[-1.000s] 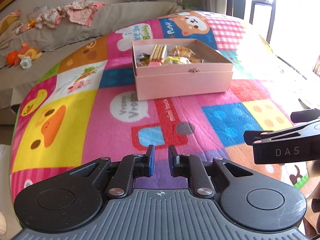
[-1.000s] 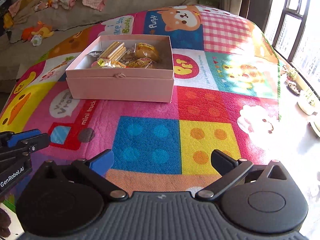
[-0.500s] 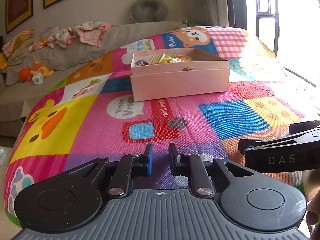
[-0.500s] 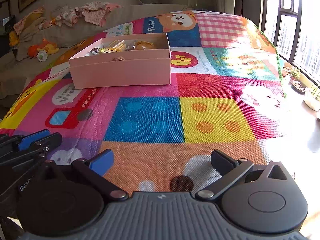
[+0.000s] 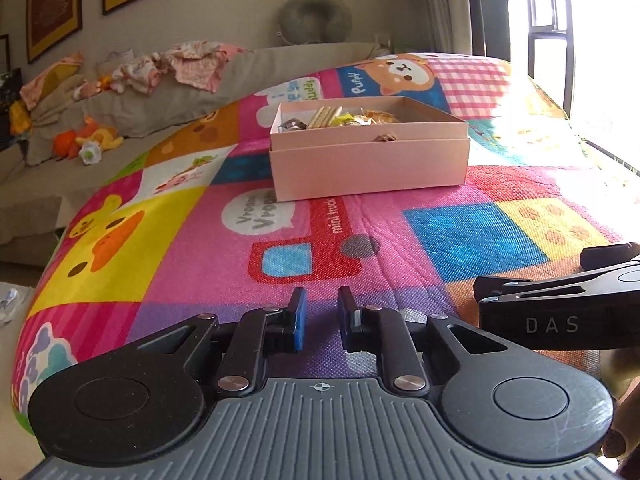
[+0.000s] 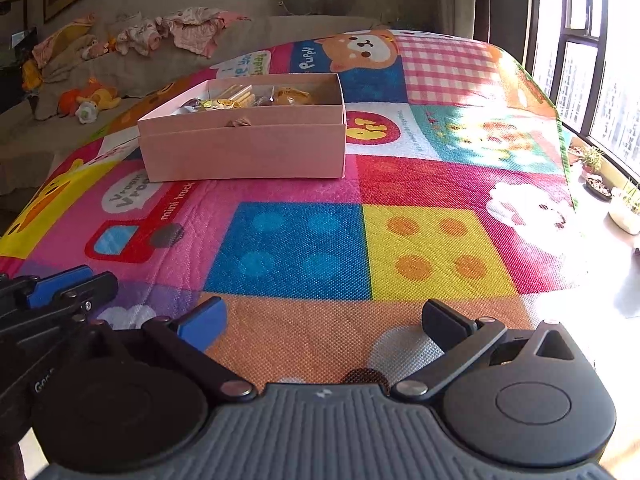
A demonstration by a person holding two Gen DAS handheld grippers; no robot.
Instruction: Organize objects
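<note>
A pink open box (image 5: 368, 160) stands on the colourful play mat, holding biscuit sticks (image 5: 325, 116) and wrapped snacks (image 5: 372, 117); it also shows in the right wrist view (image 6: 244, 148). My left gripper (image 5: 322, 316) is low over the mat's near edge, its jaws nearly together with nothing between them. My right gripper (image 6: 324, 320) is wide open and empty, beside the left one and far in front of the box. Each gripper sees the other at its frame edge.
The play mat (image 6: 432, 248) covers the surface. A grey sofa (image 5: 168, 96) with clothes and soft toys (image 5: 86, 140) stands behind on the left. Windows and potted plants (image 6: 624, 204) lie to the right.
Both grippers have dropped lower and pulled back toward the mat's near edge, so the box looks farther and flatter. Jaw openings are unchanged.
</note>
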